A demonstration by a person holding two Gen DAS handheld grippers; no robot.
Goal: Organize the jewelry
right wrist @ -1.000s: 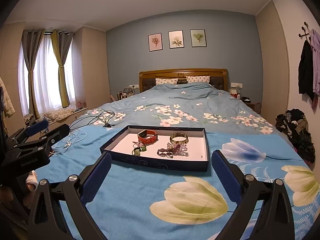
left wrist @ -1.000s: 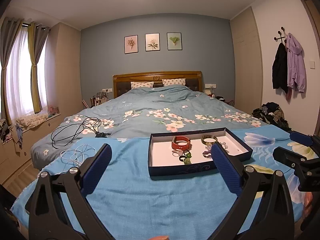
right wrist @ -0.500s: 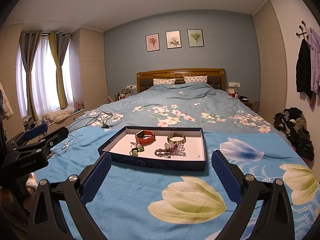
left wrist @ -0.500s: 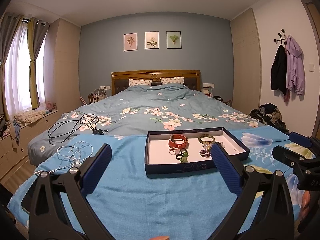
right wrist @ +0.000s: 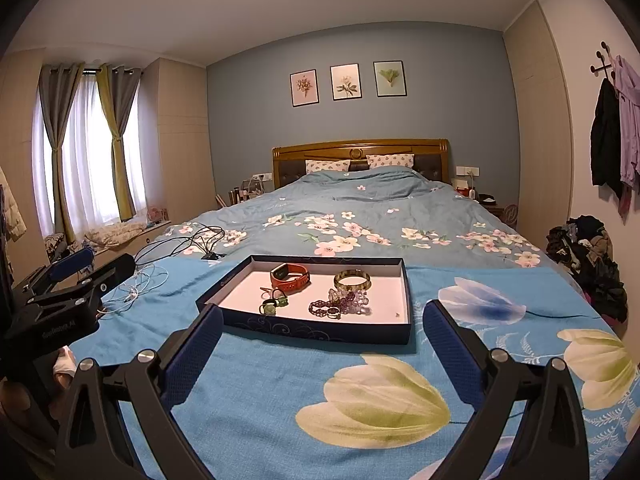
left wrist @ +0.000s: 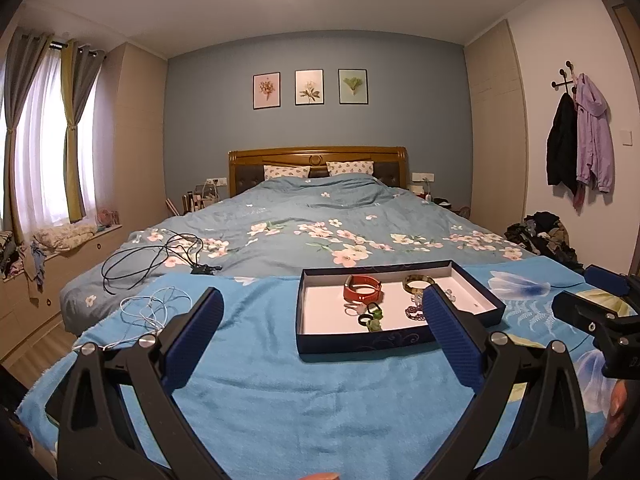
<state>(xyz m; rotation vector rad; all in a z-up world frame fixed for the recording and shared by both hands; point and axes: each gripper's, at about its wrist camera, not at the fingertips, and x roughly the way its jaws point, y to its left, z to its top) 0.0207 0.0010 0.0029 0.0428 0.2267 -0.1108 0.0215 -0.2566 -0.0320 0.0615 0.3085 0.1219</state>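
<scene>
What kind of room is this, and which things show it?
A bedroom in a home. A large bed with a wooden headboard and pillows fills it, coats hang on a wall hook, and curtains frame a window. The jewelry tray lies on the bed.

The left gripper (left wrist: 318, 330) is held level, its two blue-padded fingers (left wrist: 192, 336) spread wide with nothing between them. The right gripper (right wrist: 320, 340) sits just to its right (equally wide apart, equally empty), pointing the same way, a bit of hand (right wrist: 64, 364) showing beneath the left one.
</scene>
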